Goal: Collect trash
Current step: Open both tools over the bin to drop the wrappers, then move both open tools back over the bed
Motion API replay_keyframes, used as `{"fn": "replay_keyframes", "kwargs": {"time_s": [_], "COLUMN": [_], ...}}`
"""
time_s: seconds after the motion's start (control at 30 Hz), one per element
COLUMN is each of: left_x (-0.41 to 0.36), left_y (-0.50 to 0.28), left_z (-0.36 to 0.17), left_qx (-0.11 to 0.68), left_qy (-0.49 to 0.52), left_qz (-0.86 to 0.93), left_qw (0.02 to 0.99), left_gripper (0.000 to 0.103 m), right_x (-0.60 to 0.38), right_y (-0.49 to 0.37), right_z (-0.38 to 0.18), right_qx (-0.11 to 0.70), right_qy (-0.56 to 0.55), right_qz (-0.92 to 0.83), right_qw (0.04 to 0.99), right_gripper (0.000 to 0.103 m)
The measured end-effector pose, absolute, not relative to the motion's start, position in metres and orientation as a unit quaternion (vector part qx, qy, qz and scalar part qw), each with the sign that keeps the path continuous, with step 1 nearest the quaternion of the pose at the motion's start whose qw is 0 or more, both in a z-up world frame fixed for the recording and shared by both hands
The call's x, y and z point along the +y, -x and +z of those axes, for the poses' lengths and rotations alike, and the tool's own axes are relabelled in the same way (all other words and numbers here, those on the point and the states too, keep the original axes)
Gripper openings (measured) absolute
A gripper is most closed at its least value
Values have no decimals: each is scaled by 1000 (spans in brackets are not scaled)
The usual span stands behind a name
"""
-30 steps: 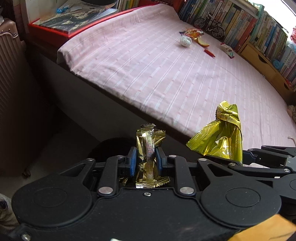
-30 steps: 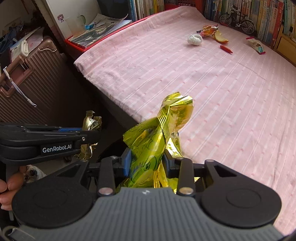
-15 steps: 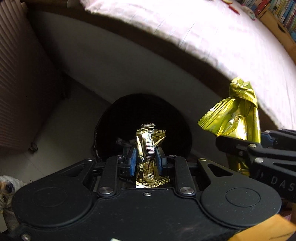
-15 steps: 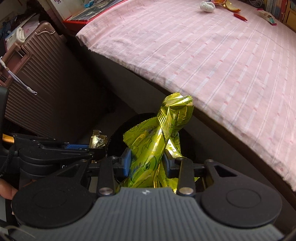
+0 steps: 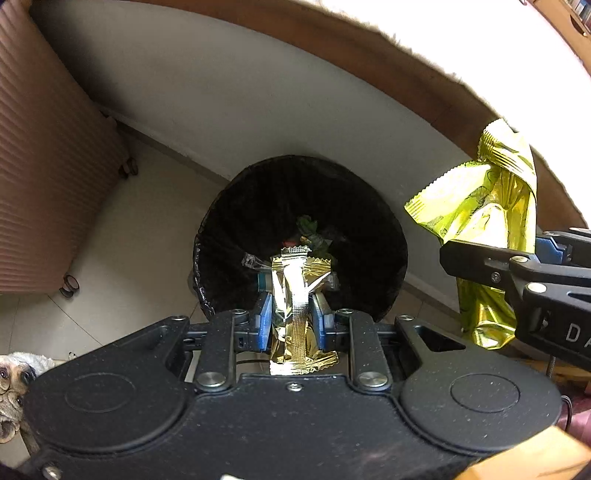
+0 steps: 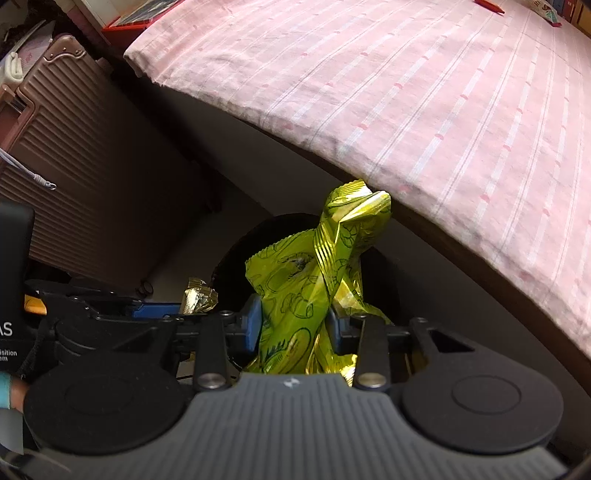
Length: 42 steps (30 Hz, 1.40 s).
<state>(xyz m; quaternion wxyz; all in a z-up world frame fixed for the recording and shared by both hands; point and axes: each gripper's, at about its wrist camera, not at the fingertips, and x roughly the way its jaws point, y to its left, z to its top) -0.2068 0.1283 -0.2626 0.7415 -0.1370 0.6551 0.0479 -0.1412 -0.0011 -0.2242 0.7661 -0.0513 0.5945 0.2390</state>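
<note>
My left gripper (image 5: 291,314) is shut on a small crumpled gold wrapper (image 5: 295,295) and points straight down over a black-lined trash bin (image 5: 236,221) on the floor beside the bed. Some trash lies inside the bin. My right gripper (image 6: 295,325) is shut on a larger yellow-green foil bag (image 6: 314,273), held just right of the bin; this bag (image 5: 480,206) also shows in the left wrist view. In the right wrist view the left gripper (image 6: 192,306) and its gold wrapper (image 6: 197,299) sit at lower left, the bin (image 6: 236,258) mostly hidden behind the bag.
The pink striped bed (image 6: 424,92) overhangs the bin, with its pale side panel (image 5: 258,92) right behind it. A brown ribbed suitcase (image 6: 74,166) stands at the left. A small dog (image 5: 11,384) peeks in at the lower left. Red and packaged scraps (image 6: 491,5) lie far up the bed.
Both grippers have come down from bed height toward the floor, each keeping its wrapper. The left view tilted from the bed top to look straight into the bin, now larger.
</note>
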Motion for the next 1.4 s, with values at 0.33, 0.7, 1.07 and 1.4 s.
{"fn": "replay_keyframes", "kwargs": {"time_s": [0.33,0.7,1.07,1.4], "left_x": [130,131,138,143], "left_y": [201,195,190,189], "left_z": [-271,-269,-261,-252], "left_qx": [665,669,661,654], "left_qy": [134,133,139,144], "left_qz": [48,53,67,81], "left_qw": [733,730,734,738], "left_gripper": [23,28,54,62], "right_x": [7,21,21,18], "right_y": [131,123,111,113], "right_z": [-239,-258,-255,-250], "right_qx": [609,617,609,606], "right_qy": [57,69,64,62], "right_qz": [241,242,230,228], "right_qw": [753,745,757,760], "right_gripper": [42,53,73,74]}}
